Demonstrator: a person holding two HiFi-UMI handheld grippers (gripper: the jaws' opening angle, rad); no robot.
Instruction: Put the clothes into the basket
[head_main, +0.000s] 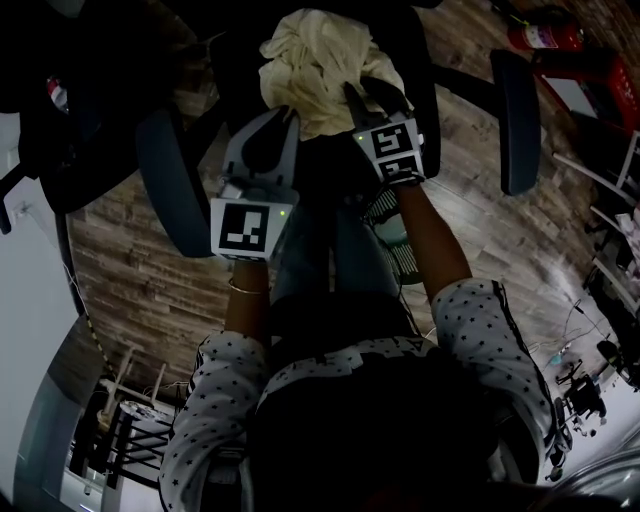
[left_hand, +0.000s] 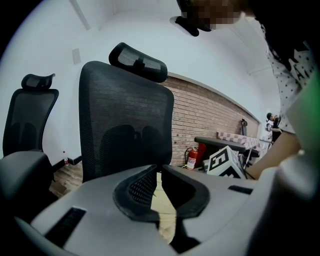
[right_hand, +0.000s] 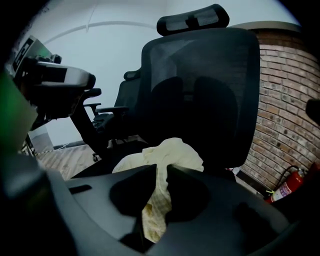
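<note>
**Desk:** Any basket, and anything in it?

**Photographer:** A pale slatted object (head_main: 392, 238) shows under the right forearm. Whether it is the basket, I cannot tell. The cream cloth (head_main: 312, 62) lies bunched on the seat of the black chair (head_main: 515, 120), top centre of the head view.

**Desk:** Room around it?

**Photographer:** Armrests flank the seat, and bare wood floor (head_main: 140, 270) spreads at lower left.

**Desk:** The grippers?

**Photographer:** The left gripper (head_main: 268, 125) and right gripper (head_main: 372, 100) are side by side, forearms stretched forward. Each has its jaws clamped on a fold of the cloth.
</note>
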